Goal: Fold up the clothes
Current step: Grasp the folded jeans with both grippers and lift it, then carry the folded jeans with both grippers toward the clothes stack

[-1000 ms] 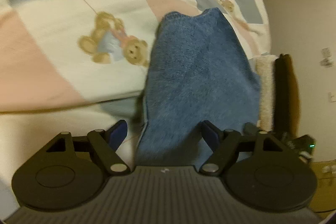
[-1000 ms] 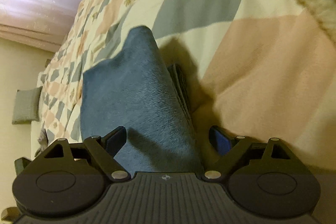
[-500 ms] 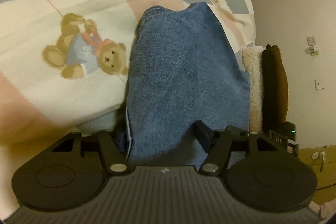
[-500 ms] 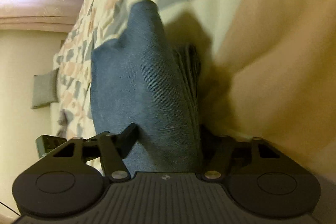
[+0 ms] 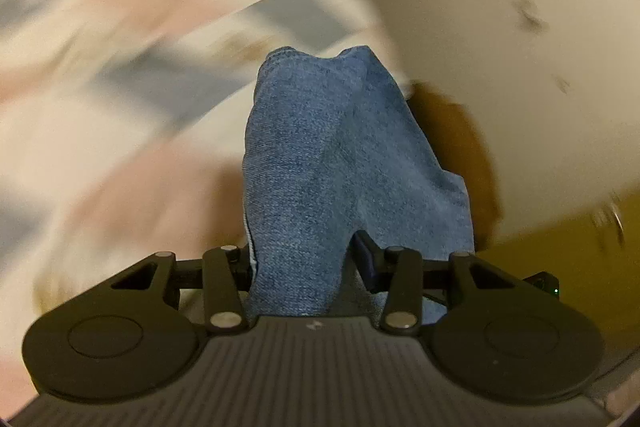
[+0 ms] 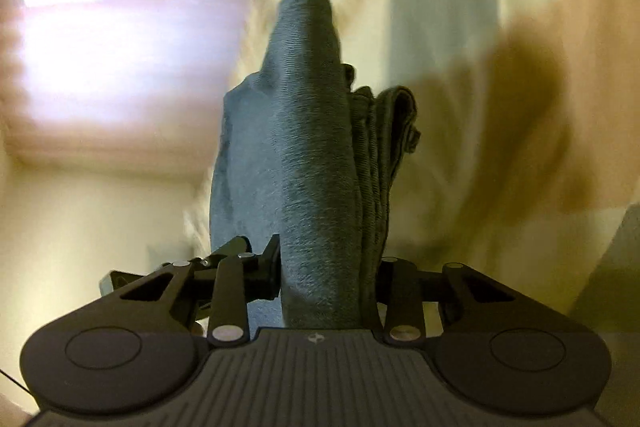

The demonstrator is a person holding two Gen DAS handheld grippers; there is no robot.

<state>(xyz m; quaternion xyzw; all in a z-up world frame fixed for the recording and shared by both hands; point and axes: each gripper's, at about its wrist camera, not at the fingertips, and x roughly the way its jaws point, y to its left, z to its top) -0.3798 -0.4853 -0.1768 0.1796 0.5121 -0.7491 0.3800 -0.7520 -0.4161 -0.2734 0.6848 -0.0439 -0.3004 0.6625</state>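
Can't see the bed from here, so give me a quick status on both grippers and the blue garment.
Left gripper and right gripper closing on blue garment, bunched fabric between both. Patchwork quilt behind, blurred. Nothing in the way.

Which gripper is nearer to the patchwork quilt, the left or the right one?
Cannot tell: blur hides it. Left gripper and right gripper are both closing on blue cloth above the quilt.

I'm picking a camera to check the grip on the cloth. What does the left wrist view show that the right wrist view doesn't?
Only the left wrist view: the bright blue face of the blue cloth, the pale wall and a small green light.

Only the right wrist view: the cloth's stacked folded edges and a pinkish bright blur.

Both: the fingers are closing with the cloth between them, pressing it, over a blurred patchwork quilt.
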